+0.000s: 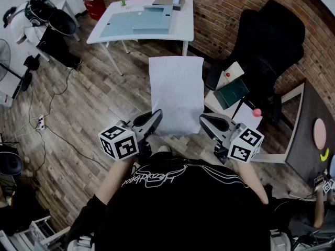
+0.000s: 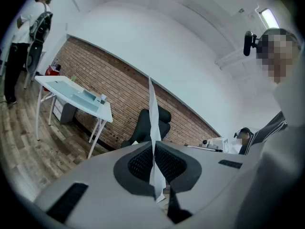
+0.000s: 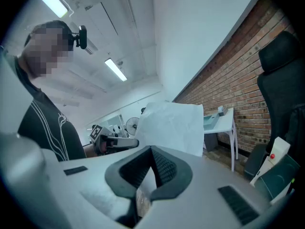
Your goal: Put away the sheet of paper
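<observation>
A white sheet of paper [image 1: 176, 94] hangs stretched out in the air in front of me, above the wooden floor. My left gripper [image 1: 155, 119] is shut on its near left corner, and my right gripper [image 1: 205, 122] is shut on its near right corner. In the left gripper view the sheet of paper [image 2: 153, 128] shows edge-on, rising from between the pressed jaws. The right gripper view has the sheet of paper [image 3: 172, 127] spreading up and leftward from its closed jaws, with the left gripper [image 3: 125, 141] beyond it.
A white table [image 1: 144, 21] with a teal mat stands ahead by the brick wall. A black office chair [image 1: 267, 48] is at the right, with a low side table [image 1: 238, 109] holding a green book and red objects. Cables lie on the floor at left.
</observation>
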The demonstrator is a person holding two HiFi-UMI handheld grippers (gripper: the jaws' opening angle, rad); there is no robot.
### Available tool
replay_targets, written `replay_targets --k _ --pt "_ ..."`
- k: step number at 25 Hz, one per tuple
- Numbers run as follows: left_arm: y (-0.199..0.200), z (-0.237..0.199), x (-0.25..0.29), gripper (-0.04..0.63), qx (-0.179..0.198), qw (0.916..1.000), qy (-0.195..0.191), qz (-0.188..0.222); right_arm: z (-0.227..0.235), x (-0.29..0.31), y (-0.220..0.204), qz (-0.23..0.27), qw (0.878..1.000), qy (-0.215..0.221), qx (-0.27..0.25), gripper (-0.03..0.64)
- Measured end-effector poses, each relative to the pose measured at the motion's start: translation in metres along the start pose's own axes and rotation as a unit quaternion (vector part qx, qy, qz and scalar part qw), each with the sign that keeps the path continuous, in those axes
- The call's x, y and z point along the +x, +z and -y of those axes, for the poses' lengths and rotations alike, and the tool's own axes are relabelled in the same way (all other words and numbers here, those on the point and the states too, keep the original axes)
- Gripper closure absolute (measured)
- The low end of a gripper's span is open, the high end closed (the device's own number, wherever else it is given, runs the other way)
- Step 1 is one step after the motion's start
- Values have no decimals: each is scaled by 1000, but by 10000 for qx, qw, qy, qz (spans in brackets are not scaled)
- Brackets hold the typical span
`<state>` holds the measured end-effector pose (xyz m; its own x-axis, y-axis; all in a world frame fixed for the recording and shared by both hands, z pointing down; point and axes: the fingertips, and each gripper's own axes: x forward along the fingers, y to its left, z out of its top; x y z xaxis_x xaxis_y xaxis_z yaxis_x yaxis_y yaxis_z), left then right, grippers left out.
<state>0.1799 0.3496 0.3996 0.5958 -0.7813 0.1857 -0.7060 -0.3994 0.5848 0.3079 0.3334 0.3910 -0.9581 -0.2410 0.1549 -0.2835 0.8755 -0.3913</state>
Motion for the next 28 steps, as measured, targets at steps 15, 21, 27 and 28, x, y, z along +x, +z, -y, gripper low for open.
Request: replay_targets --k 15,21,27,28 --pt "52 -90 -12 565 -162 9998 -99 -9 18 105 26 -180 9997 -133 87 613" --pt "69 -124 -15 565 -31 10000 1 -46 23 144 31 -194 9998 -55 90 612" --pt "81 -148 -20 565 -6 10000 29 -42 26 164 34 -122 9999 -42 73 612" --pt "83 -149 -19 565 9 10000 39 -51 27 166 33 -132 9999 -50 88 612"
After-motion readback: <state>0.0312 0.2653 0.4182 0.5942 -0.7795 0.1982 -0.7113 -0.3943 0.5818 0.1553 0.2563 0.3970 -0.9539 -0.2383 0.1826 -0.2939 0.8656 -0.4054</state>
